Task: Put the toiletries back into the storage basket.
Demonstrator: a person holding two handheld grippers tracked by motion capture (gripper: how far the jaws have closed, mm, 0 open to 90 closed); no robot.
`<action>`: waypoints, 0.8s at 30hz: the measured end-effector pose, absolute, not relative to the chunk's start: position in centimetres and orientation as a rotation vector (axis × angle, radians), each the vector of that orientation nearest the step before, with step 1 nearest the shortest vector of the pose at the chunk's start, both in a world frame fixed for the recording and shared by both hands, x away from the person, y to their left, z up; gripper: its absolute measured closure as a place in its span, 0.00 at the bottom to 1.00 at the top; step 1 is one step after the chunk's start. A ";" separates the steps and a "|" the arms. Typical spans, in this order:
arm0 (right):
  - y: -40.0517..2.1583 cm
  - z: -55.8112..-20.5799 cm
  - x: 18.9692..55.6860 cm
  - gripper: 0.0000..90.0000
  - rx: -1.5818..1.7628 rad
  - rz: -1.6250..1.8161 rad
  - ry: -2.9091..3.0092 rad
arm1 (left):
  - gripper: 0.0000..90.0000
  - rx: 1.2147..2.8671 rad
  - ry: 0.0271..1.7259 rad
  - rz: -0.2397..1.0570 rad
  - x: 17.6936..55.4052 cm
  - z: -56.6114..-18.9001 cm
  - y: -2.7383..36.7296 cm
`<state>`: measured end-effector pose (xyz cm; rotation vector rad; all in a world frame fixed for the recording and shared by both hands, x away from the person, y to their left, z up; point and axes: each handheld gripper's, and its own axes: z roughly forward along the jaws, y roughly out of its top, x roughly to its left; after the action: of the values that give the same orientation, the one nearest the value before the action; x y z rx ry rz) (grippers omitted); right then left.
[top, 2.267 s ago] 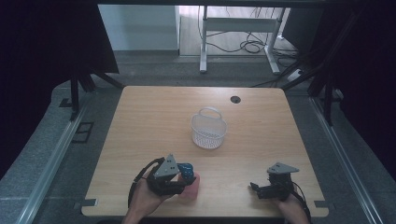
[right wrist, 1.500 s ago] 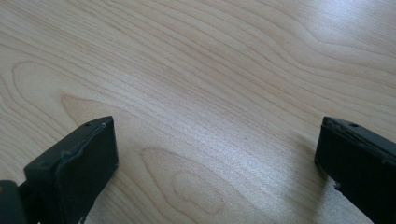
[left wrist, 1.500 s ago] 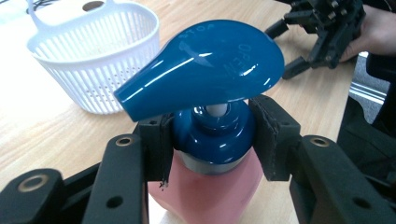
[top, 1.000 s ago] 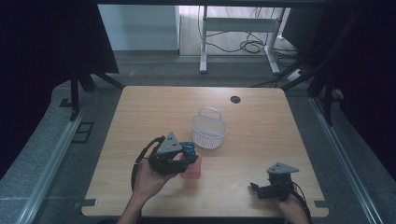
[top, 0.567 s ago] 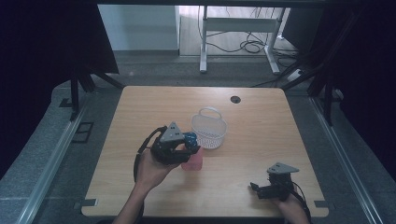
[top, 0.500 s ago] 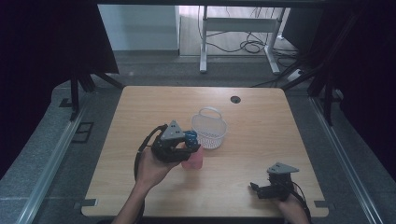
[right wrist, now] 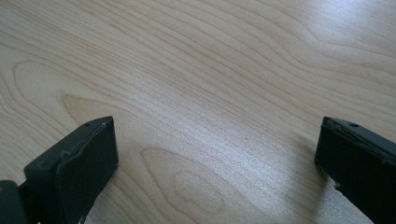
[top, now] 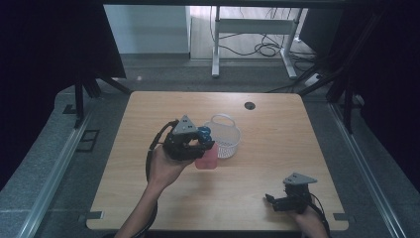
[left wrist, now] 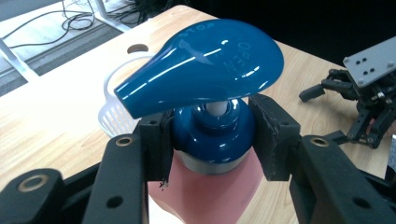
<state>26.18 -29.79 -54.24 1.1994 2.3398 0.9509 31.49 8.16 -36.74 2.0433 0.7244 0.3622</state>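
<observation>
Step in hand, as I read it: carrying the bottle to the basket. Not yet dropped in.

Going left to right in the high view:

Left claw (top: 202,144), centre-left of frame, pinching the bottle (top: 206,157) – pink body, blue pump top. In the left gripper view both pads (left wrist: 158,147) press on the blue collar just under the pump head (left wrist: 205,70), one each side, so grip is on the neck, not the body. Bottle hangs upright-ish; whether its base is clear of the tabletop (top: 148,114) I can't tell for sure, prob. lifted.

Basket (top: 224,136) – white, mesh walls, w/ a loop handle – sits just right of and behind the bottle, near frame centre. Bottle is beside its near-left rim, outside it. Touching or not: can't tell.

Right claw (top: 271,200), lower right of frame, low on the tabletop, well apart from basket & bottle. In the right gripper view its jaws are spread wide w/ nothing but bare wood between. Idle.

Next move, judged: raise the bottle above the rim, shift it up-right in frame over the basket opening, lower, then let go. Needs care re: the handle loop standing over the rim, & the light basket – a knock from the bottle base could slide or tip it. Right claw could steady the rim if needed.
</observation>
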 end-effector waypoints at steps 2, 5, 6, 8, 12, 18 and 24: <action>-29.8 -54.2 26.2 0.00 1.200 0.951 2.340 | 0.59 2.039 0.725 0.364 31.7 -36.5 8.0; -29.8 -54.2 26.2 0.00 1.199 0.951 2.340 | 0.59 2.035 0.723 0.370 31.9 -36.2 7.8; -29.8 -54.2 26.2 0.00 1.198 0.951 2.340 | 0.59 2.033 0.723 0.372 32.1 -36.0 7.7; -29.8 -54.2 26.2 0.00 1.198 0.951 2.341 | 0.59 2.034 0.724 0.375 32.3 -35.8 7.6; -29.8 -54.2 26.2 0.00 1.197 0.952 2.341 | 0.59 2.030 0.725 0.382 32.7 -35.3 7.2; -29.8 -54.3 26.2 0.00 1.197 0.954 2.339 | 0.59 2.027 0.722 0.385 33.5 -34.7 6.5; -29.8 -54.3 26.2 0.00 1.196 0.956 2.341 | 0.59 2.027 0.725 0.400 34.4 -34.2 5.7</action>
<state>26.17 -29.75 -54.27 1.1960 2.3405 0.9558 34.44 5.66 -34.17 2.0269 0.7249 0.4000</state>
